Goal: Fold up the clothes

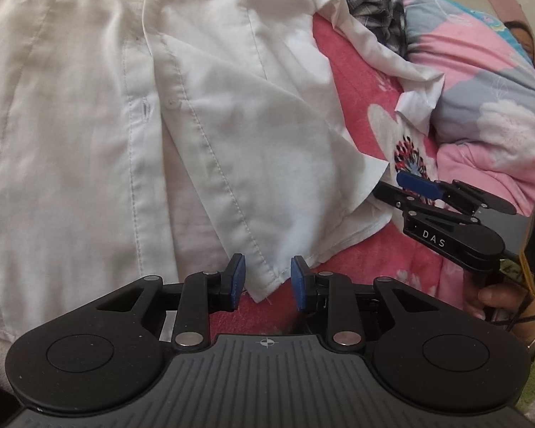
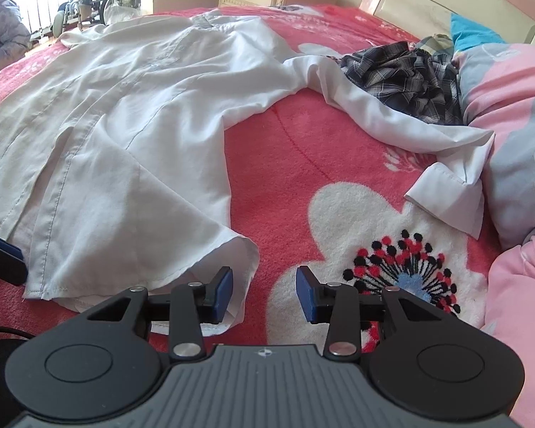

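Now both tongs — left tongs [image 1: 268, 283], right tongs [image 2: 264, 294] — gape apart at the white shirt's [image 2: 125, 114] hem.

White shirt [image 2: 132, 114] spread flat, front up, w/ one sleeve outstretched.

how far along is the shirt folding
Early. The white shirt lies spread on the red blanket, unfolded, one sleeve trailing out. Both grippers, left and right, are open at its hem. The plaid garment is still crumpled.
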### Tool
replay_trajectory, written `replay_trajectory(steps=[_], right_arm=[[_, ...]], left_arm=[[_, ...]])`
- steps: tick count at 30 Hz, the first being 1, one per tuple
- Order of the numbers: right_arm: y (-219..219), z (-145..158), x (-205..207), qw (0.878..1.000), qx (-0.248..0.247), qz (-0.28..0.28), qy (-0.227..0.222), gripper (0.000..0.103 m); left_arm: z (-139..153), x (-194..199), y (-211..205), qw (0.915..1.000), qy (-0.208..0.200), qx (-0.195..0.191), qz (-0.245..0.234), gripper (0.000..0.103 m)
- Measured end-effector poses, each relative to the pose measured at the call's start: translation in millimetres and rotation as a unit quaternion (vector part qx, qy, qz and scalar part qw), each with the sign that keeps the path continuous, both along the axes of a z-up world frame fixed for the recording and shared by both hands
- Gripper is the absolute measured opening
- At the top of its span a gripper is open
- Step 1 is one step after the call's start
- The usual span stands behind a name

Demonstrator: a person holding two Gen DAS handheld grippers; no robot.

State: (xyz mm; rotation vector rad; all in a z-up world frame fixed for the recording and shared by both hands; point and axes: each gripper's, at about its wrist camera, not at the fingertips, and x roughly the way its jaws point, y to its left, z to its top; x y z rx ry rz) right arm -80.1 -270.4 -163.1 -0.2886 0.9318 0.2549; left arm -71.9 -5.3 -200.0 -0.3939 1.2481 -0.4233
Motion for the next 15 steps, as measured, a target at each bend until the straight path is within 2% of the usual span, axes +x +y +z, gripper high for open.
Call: replay_trajectory(steps=[9, 11, 12, 15], right_arm=[[-5.9, -0.1, -2.9, 1.000, 0.020, -0.001, -0.009, 0.042], [-3.0, -0.4, -1.5, 1.000, 0.016, 0.012, -0.009, 0.042], [-1.2, -0.7, -0.6, 1.000, 0.014, 0.019, -0.009, 0.042], [7.3, -0.9, 2.2, 0.999, 0.000, 0.047, -0.015, 0.042]], left_arm=[[-12.3, 8.2, -1.4, 0.9992, 0.017, 0.002, 0.036, 0.027], [-11.5, 8.4, -3.5, 0.9989, 0.016, 0.008, 0.044, 0.022], [-10.5, 8.3, -3.8, 0.9988, 0.014, 0.013, 0.046, 0.010], [-8.2, 9.1, -3.5, 0.9983, 0.012, 0.012, 0.055, 0.000]])
